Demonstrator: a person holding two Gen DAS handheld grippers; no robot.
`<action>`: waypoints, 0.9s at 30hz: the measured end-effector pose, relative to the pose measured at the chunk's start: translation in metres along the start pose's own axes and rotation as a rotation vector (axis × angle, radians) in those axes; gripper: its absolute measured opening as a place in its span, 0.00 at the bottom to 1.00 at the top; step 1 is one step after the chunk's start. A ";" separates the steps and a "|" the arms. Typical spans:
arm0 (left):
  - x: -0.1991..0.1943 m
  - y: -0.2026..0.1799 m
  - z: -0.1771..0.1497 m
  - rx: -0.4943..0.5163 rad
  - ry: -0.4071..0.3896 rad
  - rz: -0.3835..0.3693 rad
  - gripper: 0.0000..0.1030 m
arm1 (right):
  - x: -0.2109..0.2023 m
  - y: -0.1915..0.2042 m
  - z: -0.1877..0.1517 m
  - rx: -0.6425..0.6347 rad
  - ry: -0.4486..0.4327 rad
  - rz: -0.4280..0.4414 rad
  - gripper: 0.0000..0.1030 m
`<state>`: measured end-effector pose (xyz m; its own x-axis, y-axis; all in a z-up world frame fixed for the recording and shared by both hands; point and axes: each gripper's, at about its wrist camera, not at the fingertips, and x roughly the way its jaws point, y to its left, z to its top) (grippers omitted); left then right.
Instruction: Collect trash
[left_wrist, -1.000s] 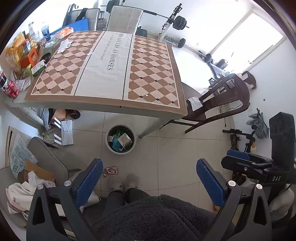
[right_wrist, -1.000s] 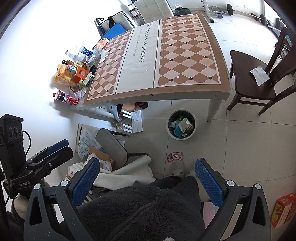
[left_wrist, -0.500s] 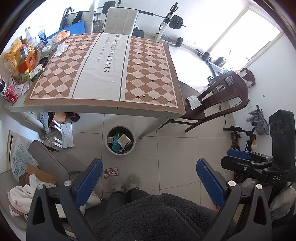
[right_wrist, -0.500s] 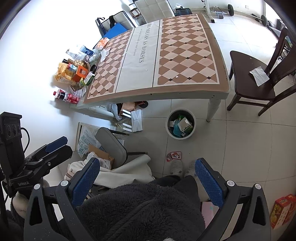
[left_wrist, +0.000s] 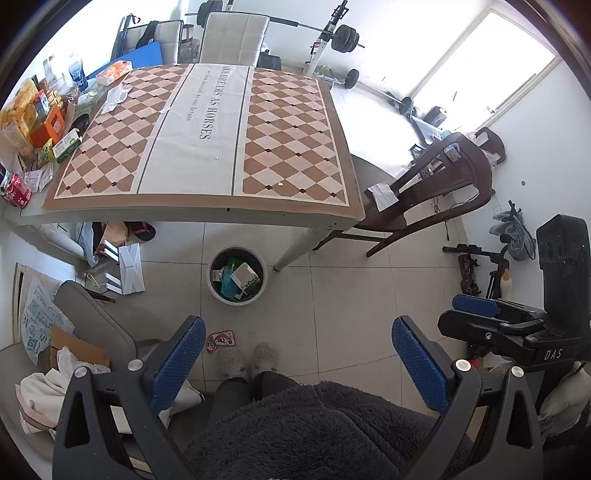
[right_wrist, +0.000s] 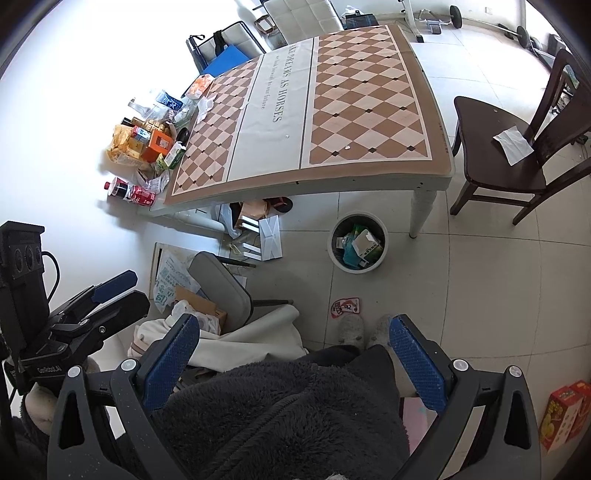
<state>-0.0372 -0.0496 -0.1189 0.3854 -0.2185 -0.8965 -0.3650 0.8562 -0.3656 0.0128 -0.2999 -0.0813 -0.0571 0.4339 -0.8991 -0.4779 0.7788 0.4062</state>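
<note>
A round white trash bin (left_wrist: 237, 276) holding cartons and wrappers stands on the tiled floor by the table leg; it also shows in the right wrist view (right_wrist: 357, 242). A red-and-white wrapper (left_wrist: 220, 340) lies on the floor near my slippers, also in the right wrist view (right_wrist: 345, 307). My left gripper (left_wrist: 295, 363) is open and empty, held high over my lap. My right gripper (right_wrist: 293, 362) is open and empty, also high over my lap. Each gripper shows at the edge of the other's view.
A table with a checkered cloth (left_wrist: 207, 140) carries snack boxes, cartons and a cola bottle (right_wrist: 129, 192) along its left edge. A dark wooden chair (right_wrist: 498, 155) holds a white paper. A grey chair (right_wrist: 221, 291), bags and cardboard lie at the left. A red box (right_wrist: 561, 413) sits on the floor at right.
Both grippers stay open and empty. The left wrist view has shifted slightly, the table and bin sitting a little lower and nearer. The right wrist view barely moved.
</note>
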 end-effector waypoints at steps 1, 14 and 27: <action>0.000 0.000 -0.002 0.002 0.000 0.000 1.00 | -0.001 0.000 -0.001 0.000 0.001 -0.002 1.00; -0.001 0.000 -0.004 0.002 0.001 -0.002 1.00 | 0.001 -0.002 -0.011 0.005 0.003 -0.009 1.00; -0.001 0.001 -0.005 0.001 0.002 -0.007 1.00 | 0.001 0.001 -0.013 0.005 0.001 -0.009 1.00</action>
<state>-0.0422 -0.0508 -0.1195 0.3864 -0.2250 -0.8945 -0.3612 0.8554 -0.3712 0.0014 -0.3046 -0.0840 -0.0538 0.4259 -0.9032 -0.4741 0.7851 0.3985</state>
